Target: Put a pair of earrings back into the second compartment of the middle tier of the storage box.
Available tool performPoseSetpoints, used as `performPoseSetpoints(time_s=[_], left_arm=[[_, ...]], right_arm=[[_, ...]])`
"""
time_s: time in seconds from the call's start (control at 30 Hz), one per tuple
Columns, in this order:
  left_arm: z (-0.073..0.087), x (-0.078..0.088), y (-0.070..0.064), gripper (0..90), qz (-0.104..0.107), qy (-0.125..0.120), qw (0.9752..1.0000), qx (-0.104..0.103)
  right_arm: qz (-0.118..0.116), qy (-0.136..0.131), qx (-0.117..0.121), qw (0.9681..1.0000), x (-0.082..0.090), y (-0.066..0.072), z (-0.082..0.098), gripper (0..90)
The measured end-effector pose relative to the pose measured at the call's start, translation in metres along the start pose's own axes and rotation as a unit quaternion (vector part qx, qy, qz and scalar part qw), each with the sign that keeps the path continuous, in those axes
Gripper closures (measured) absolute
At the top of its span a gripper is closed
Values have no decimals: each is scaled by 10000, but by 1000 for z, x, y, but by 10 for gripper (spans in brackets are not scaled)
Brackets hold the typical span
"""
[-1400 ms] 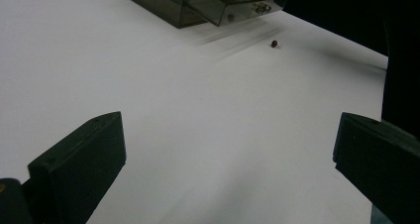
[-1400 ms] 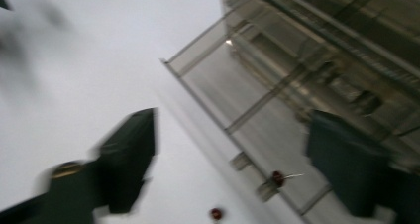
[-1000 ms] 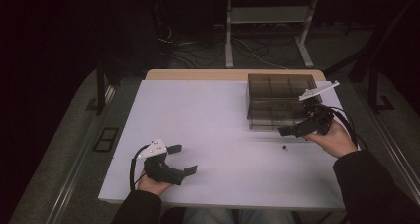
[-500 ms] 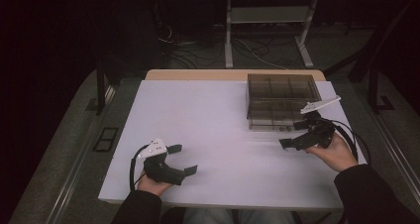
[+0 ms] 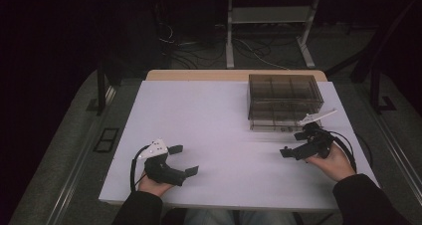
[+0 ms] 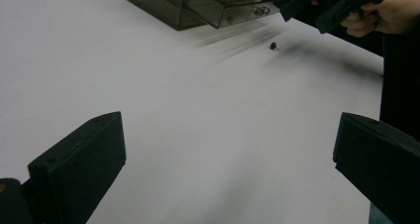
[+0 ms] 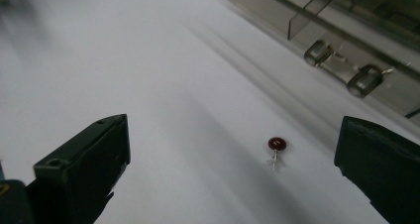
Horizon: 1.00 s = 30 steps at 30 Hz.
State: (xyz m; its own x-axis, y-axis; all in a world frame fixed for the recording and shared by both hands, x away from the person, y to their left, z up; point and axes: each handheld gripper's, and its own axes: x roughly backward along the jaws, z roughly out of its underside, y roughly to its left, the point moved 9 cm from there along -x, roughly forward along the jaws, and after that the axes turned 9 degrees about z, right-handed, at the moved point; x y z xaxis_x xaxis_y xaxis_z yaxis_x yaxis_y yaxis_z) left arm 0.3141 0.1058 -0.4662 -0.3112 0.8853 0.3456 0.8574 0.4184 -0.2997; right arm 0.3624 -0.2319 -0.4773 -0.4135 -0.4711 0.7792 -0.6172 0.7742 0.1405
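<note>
Now, target: a small red capacitor (image 7: 277, 143) lies on the tabletop (image 5: 219, 120), just ahead of your right tool (image 5: 298, 146), between its spread jaws and nearer the right one.
Leads: they point back toward you.
Box: smoky drawer box (image 5: 283, 101) stands beyond it.
Left tool (image 5: 181, 160): jaws spread, empty, well apart from the part.
Nearer hand: your right.

Your left gripper (image 5: 185, 160) sits low at the near left of the table (image 5: 219, 120), held in your left hand (image 5: 152, 182), its jaws spread wide and pointing right. Your right gripper (image 5: 291, 144) is held in your right hand (image 5: 332, 160) at the near right of the table, jaws wide apart and aimed left, with nothing between them.
</note>
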Motion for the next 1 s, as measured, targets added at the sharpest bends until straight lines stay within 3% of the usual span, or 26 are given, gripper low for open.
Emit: performPoseSetpoints(time_s=[0.2, 0.27, 0.43, 1.0], left_arm=[[0, 1, 0, 0, -1, -5, 10000, -8], [0, 0, 0, 0, 0, -5, 10000, -2], [0, 0, 0, 0, 9, 5, 10000, -10], [0, 1, 1, 0, -5, -9, 10000, -5]], right_arm=[[96, 144, 99, 9998, -9, -1, 5, 8], [177, 143, 181, 9996, -10, -2, 5, 129], [312, 217, 198, 9991, -15, -7, 6, 149], [504, 286, 222, 9981, -25, -15, 7, 447]])
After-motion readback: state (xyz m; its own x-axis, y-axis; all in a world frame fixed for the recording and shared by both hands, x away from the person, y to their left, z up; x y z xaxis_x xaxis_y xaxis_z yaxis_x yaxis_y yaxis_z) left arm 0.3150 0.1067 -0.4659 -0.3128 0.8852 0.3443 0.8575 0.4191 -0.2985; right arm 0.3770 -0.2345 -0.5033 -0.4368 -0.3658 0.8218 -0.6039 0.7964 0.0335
